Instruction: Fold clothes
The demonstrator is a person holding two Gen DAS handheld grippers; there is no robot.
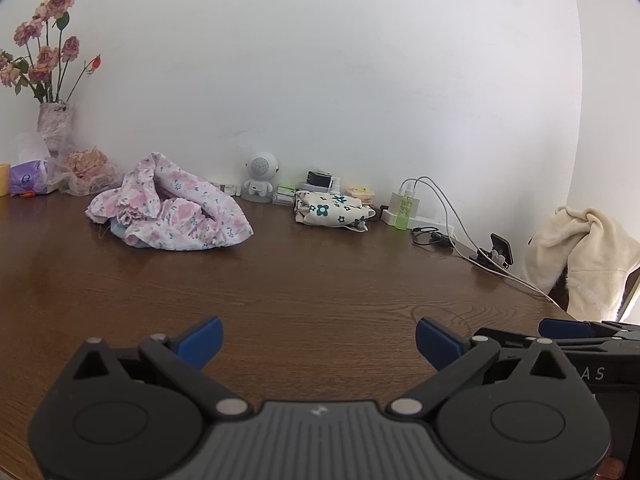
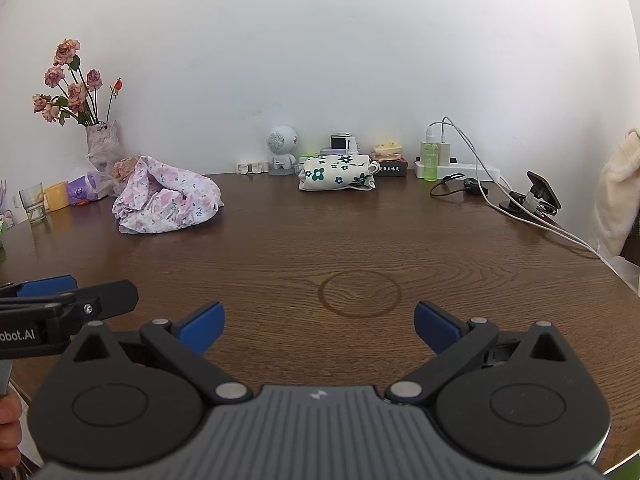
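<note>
While both grippers hover low over the near edge of the wooden table [image 1: 320,280], nothing is in hand. Left gripper [image 1: 319,340]: blue pads spread wide, bare wood between them. Right gripper [image 2: 319,322]: likewise spread wide, empty, with a faint ring mark [image 2: 360,293] in the tabletop just ahead of it. The two tools sit side by side, each visible at the edge of the other's view.

State of the clothes:
- Pink floral garment [image 1: 172,210]: crumpled in a loose heap at the far left of the table, near the vase of dried roses [image 1: 54,120]. Unfolded. A bit of pale blue fabric shows under its near edge; I cannot tell whether that is a second item.
- White cloth with teal flowers [image 1: 334,208]: lies as a compact, squared bundle at the back centre, just in front of the small clutter along the wall, beside the little white robot figure [image 1: 260,176]. I judge this one already folded.
- Cream fleece [image 1: 584,256]: draped off the table at far right, apparently over a chair. Whether it belongs to the task is unclear.

Progress estimate: one piece done, at least one left. Pink heap is well apart from both grippers, so a reach across the table comes first, then spreading it flat on the open wood before any fold.
</note>
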